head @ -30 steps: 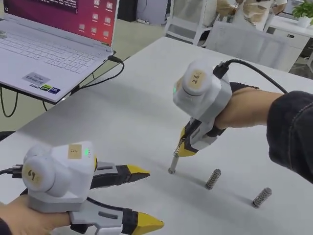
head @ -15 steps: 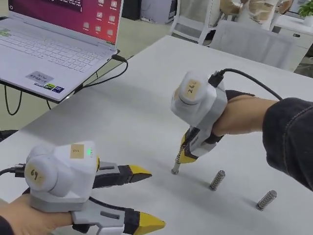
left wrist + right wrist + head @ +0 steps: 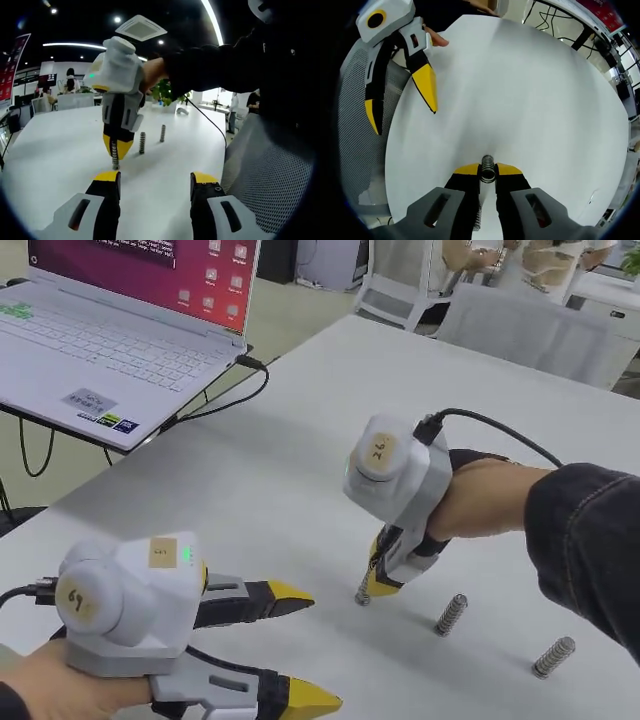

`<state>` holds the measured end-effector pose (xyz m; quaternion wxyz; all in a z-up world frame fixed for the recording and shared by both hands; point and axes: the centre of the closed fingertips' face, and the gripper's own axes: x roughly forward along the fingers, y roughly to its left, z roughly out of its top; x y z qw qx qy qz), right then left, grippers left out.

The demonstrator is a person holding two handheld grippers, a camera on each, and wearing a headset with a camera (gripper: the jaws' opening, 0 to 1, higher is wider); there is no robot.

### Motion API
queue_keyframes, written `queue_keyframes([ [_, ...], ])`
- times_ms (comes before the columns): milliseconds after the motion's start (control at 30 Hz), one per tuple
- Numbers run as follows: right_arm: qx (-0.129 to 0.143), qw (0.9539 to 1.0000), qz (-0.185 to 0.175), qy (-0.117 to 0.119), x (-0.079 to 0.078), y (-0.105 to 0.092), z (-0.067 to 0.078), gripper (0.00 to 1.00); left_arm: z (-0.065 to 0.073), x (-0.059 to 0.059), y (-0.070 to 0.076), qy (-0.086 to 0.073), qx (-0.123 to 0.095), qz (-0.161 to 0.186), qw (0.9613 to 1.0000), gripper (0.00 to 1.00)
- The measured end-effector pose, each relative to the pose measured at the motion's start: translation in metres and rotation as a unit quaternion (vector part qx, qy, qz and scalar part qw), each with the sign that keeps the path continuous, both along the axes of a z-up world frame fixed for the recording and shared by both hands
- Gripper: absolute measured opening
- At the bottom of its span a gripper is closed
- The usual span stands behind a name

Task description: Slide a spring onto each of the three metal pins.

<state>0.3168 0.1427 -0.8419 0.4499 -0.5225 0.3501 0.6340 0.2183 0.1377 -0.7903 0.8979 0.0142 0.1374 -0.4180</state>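
springs [image 3: 451,614]: 3 | grippers [image 3: 320,650]: 2 | laptop [image 3: 100,350]: 1 | white table [image 3: 300,420]: 1

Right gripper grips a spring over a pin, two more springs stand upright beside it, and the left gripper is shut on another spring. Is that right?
Not quite. The left gripper is open and holds nothing, as the left gripper view shows. The rest holds: the right gripper is shut on a spring, with two more springs standing beside it.

head: above, down | left gripper view: low, level | right gripper view: close, down | shared: table [image 3: 300,440]
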Motion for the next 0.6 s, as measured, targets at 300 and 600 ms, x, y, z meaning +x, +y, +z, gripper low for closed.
queue_keyframes([
  [300, -0.004, 1.0000, 0.005, -0.005, 0.0000, -0.0013, -0.0068, 0.09, -0.0011, 0.0002, 0.0007, 0.001, 0.000, 0.004, 1.0000, 0.51],
  [600, -0.002, 1.0000, -0.002, -0.002, -0.0015, -0.0019, -0.0073, 0.14, -0.0007, 0.0006, 0.0003, 0.000, 0.002, 0.003, 1.0000, 0.50],
])
